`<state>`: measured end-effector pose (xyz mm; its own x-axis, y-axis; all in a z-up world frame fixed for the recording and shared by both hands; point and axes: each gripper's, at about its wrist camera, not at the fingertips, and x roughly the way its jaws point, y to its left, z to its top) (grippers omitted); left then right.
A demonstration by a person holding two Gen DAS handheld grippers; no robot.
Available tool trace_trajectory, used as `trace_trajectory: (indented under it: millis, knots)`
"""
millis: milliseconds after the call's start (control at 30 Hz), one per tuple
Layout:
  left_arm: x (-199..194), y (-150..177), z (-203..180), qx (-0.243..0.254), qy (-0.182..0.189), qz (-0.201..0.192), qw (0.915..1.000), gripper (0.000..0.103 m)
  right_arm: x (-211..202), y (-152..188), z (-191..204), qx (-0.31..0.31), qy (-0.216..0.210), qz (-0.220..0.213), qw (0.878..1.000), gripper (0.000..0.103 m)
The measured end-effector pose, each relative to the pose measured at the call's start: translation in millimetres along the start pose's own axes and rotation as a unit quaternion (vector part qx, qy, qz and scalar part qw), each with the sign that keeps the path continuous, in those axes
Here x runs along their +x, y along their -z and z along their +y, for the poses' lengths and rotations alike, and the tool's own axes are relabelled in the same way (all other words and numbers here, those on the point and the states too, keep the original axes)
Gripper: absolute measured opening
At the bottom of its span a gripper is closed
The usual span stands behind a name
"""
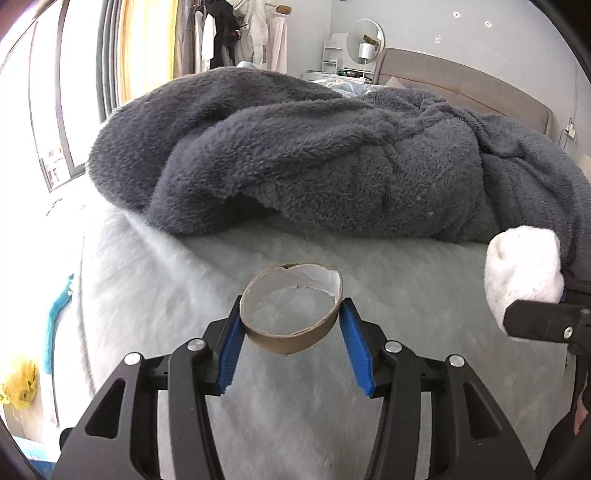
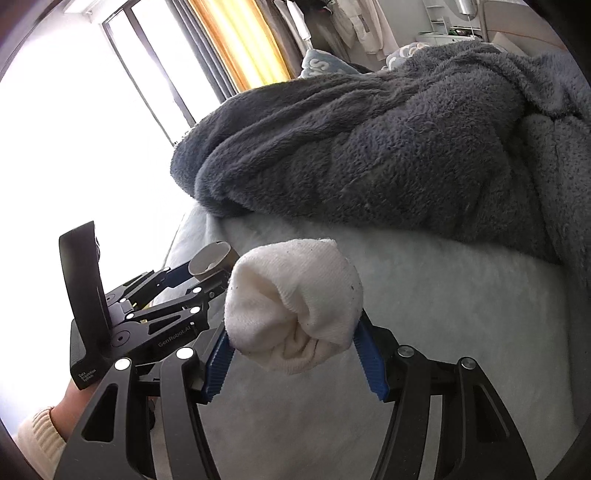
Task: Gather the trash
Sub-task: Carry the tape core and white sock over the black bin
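Observation:
My left gripper (image 1: 291, 314) is shut on a short brown cardboard tube (image 1: 291, 328), squeezed oval, held above the pale furry bed cover (image 1: 332, 424). The tube also shows in the right wrist view (image 2: 212, 264), with the left gripper (image 2: 207, 273) beside it. My right gripper (image 2: 291, 332) is shut on a balled white sock (image 2: 291, 299), held above the same cover (image 2: 443, 332). The sock (image 1: 521, 273) and part of the right gripper's black body show at the right edge of the left wrist view.
A big dark grey fleece blanket (image 1: 314, 158) is heaped across the bed behind both grippers. A headboard (image 1: 461, 85), a round mirror (image 1: 365, 38) and hanging clothes (image 1: 236, 33) stand at the back. A bright window (image 2: 74, 129) is on the left.

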<state>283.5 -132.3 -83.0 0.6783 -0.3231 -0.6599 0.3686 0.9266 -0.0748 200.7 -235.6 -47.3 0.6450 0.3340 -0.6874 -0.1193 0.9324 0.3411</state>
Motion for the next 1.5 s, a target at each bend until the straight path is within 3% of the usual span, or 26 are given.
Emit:
trace_trajectory:
  millis: [567,1167,1500]
  knots:
    - [-51,43,59,-0.045,-0.058,0.027,0.9970,0.053,-21,11,60,-0.012,-0.033,-0.021,0.999,0.061]
    - [-94,71,132,-0.098,-0.094,0.022,0.9905,0.053,16,10,150,-0.059,-0.078,-0.004,0.995,0.061]
    - [-111,92,178,-0.129,-0.126,0.042,0.9826,0.053,36,19,202,-0.088,-0.099,0.012,0.991,0.061]
